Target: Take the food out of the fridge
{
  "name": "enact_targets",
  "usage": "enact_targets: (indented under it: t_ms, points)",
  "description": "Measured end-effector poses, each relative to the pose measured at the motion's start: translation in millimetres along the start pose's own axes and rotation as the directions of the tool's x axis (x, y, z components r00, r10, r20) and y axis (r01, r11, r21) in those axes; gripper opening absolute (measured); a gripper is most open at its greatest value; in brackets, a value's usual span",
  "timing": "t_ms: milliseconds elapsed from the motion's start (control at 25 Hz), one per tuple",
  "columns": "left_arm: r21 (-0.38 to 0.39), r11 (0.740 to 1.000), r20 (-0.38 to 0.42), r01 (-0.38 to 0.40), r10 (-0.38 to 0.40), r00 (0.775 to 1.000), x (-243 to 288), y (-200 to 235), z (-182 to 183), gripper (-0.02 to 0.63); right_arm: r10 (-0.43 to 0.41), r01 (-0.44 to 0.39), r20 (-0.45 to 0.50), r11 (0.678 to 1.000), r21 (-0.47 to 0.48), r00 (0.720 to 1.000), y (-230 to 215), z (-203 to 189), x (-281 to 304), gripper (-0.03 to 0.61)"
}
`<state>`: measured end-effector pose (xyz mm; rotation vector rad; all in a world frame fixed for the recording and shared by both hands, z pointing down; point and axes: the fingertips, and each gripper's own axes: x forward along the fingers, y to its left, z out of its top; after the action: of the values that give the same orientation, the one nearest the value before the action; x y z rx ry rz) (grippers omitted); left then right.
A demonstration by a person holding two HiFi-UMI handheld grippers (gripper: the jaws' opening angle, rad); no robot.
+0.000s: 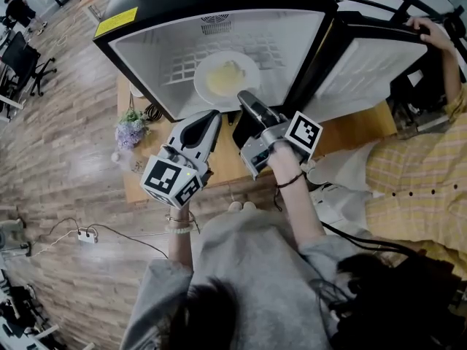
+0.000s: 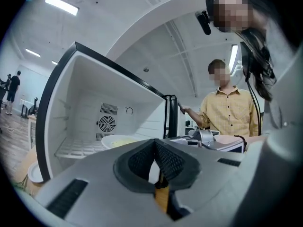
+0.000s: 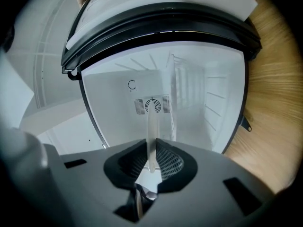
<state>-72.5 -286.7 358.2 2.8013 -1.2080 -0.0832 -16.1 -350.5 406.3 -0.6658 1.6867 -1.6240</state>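
Observation:
A white plate (image 1: 226, 77) with pale yellow food (image 1: 222, 75) lies on the wire shelf inside the open fridge (image 1: 146, 57). My right gripper (image 1: 246, 102) reaches into the fridge mouth and is shut on the plate's near rim. In the right gripper view the rim (image 3: 152, 126) runs edge-on between the pads of the right gripper (image 3: 152, 162). My left gripper (image 1: 213, 119) hovers just left of it at the fridge front, apart from the plate. Its jaws meet at the tips with nothing between them in the left gripper view (image 2: 155, 148), where the plate (image 2: 116, 141) shows beyond.
A person in a yellow shirt (image 1: 416, 166) stands at the right with a hand (image 1: 427, 28) on the open fridge door (image 1: 365, 64). The fridge stands on a wooden table (image 1: 350, 133). A bunch of purple flowers (image 1: 131, 130) sits at the table's left end. A power strip (image 1: 86, 234) lies on the floor.

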Motion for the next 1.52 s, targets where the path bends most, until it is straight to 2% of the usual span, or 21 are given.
enact_targets:
  t_ms: [760,1520]
  points:
    - [-0.014,0.998,0.011,0.057,-0.057,0.998,-23,-45,7,0.008,0.014,-0.014,-0.004,1.0,0.022,1.0,4,-24,-60,0.046]
    - [-0.003,0.998,0.023,0.066,-0.065,0.998,-22,-49,9,0.008,0.037,-0.037,-0.002,0.999,0.018,0.999,7,-24,-66,0.046]
